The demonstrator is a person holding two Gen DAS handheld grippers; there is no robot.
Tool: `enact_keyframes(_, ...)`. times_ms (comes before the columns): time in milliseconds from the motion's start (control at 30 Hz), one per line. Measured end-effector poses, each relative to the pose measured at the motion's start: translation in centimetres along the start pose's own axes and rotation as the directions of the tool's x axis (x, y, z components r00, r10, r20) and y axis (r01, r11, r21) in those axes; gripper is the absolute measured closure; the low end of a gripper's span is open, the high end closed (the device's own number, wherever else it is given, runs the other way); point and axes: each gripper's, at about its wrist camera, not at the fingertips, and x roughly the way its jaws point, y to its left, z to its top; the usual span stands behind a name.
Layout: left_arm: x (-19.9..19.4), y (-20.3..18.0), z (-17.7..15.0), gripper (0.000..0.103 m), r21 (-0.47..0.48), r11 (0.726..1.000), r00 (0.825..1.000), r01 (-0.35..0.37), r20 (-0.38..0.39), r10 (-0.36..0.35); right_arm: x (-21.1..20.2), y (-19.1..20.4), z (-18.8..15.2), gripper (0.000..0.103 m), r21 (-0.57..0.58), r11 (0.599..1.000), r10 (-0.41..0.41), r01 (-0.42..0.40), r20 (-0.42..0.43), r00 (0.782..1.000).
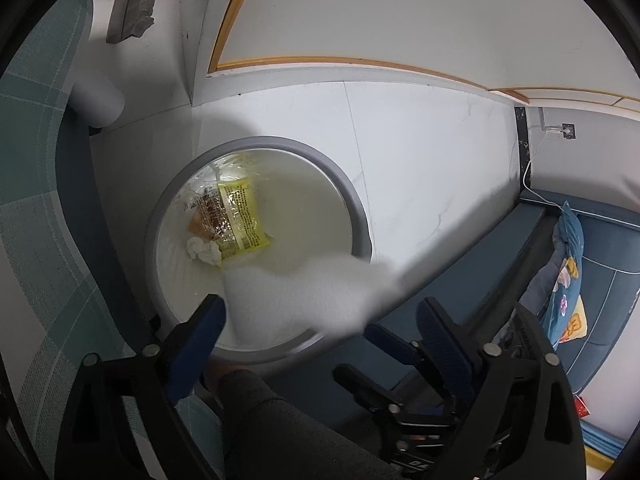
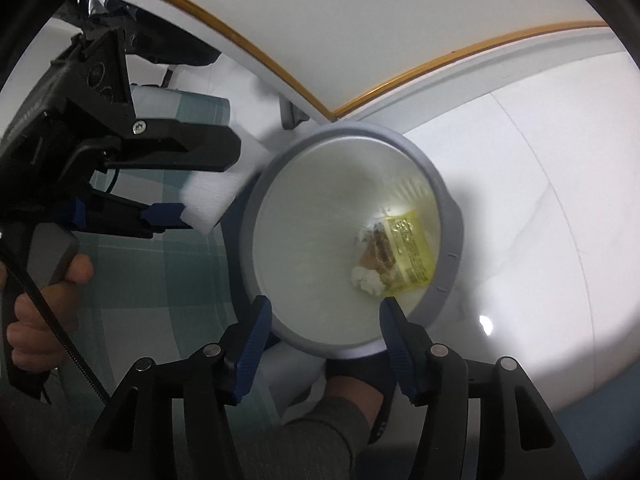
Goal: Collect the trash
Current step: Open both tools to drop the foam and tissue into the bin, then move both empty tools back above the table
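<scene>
Over the bin, both grippers pointing steeply down. Left gripper stands wide, jaws released — the white foam sheet is blurred between the fingers, partly above the bin's mouth, partly over its near rim. Right gripper is half open and empty. Yellow wrapper and crumpled tissue already lie on the bin's floor. I'd hold off withdrawing until the sheet clears the rim — it may catch there.

bin: 1 | yellow wrapper: 1 | crumpled tissue: 1 | white sheet: 1
</scene>
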Motion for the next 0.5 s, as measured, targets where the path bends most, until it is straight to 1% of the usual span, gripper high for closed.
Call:
enact_keyframes(167,0.1,0.5,-0.1,0.004,0.001,1.000,1.000,-0.029,0.000,0.029,-1.6,-0.2,0.0,0.046,0.014,1.000,-0.002,0.001,0.027,1.000)
enact_keyframes(333,-1.0,0.4,-0.7,0.004,0.031,0.998,0.998,-0.050,0.025,0.049,-3.2,0.3,0.2,0.046,0.013,1.000,-0.007,0.006,0.059,0.998)
enact_keyframes(400,-2.0,-0.2,-1.1,0.004,0.064,0.996,0.997,-0.065,0.050,0.062,-4.0,0.5,0.3,0.046,0.010,1.000,-0.011,0.010,0.076,0.997)
enact_keyframes(467,-3.1,-0.7,-1.6,0.004,0.099,0.990,0.991,-0.102,0.097,0.092,-4.9,0.9,0.5,0.046,0.006,1.000,-0.020,0.020,0.098,0.995)
enact_keyframes(500,-3.9,-1.1,-2.1,0.004,0.121,0.985,0.985,-0.125,0.135,0.108,-5.5,1.1,0.6,0.046,0.004,1.000,-0.027,0.027,0.113,0.993)
